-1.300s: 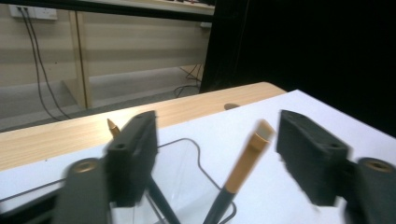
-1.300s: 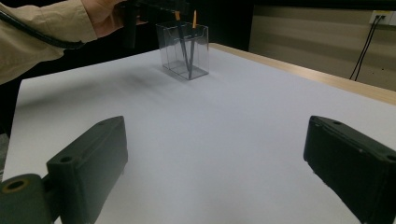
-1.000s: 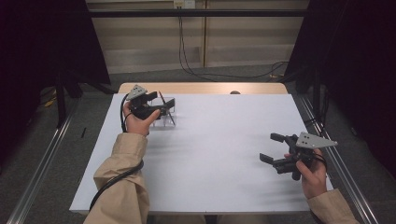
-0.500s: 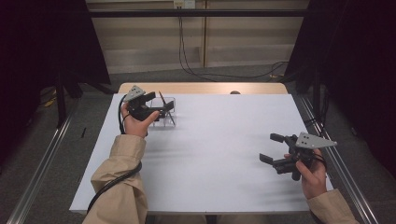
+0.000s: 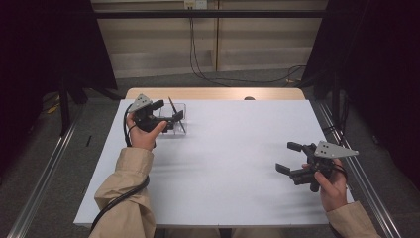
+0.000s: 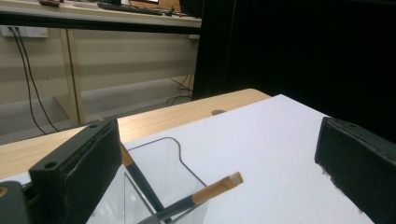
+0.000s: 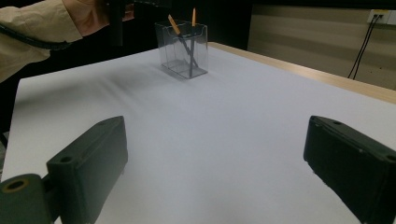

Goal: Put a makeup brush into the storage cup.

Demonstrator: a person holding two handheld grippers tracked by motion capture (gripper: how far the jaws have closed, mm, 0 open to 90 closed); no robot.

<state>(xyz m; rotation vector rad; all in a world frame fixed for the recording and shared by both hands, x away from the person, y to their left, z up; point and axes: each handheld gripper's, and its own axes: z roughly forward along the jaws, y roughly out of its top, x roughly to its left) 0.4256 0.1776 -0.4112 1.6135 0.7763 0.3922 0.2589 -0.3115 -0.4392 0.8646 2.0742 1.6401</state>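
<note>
A clear plastic holder stands at the far left of the white table, with two dark pencils with orange ends leaning in it. My left gripper hovers right over the holder. Its jaws have just been opening and now stand wide, with the pencil tops below and between them, untouched. In the left gripper view the holder's rim sits low between the jaws of the left gripper. My right gripper is open near the table's right edge with nothing in it. In the right gripper view the holder stands far beyond the jaws of the right gripper.
The white sheet covers most of a wooden table, whose far edge shows bare. Metal rails run along both sides on the floor. Cables hang at the back wall. A beige sleeve shows at top left of the right gripper view.
The left gripper's jaws have spread a little wider above the holder, and that hand has barely shifted. The right hand and its gripper have stayed in place.
</note>
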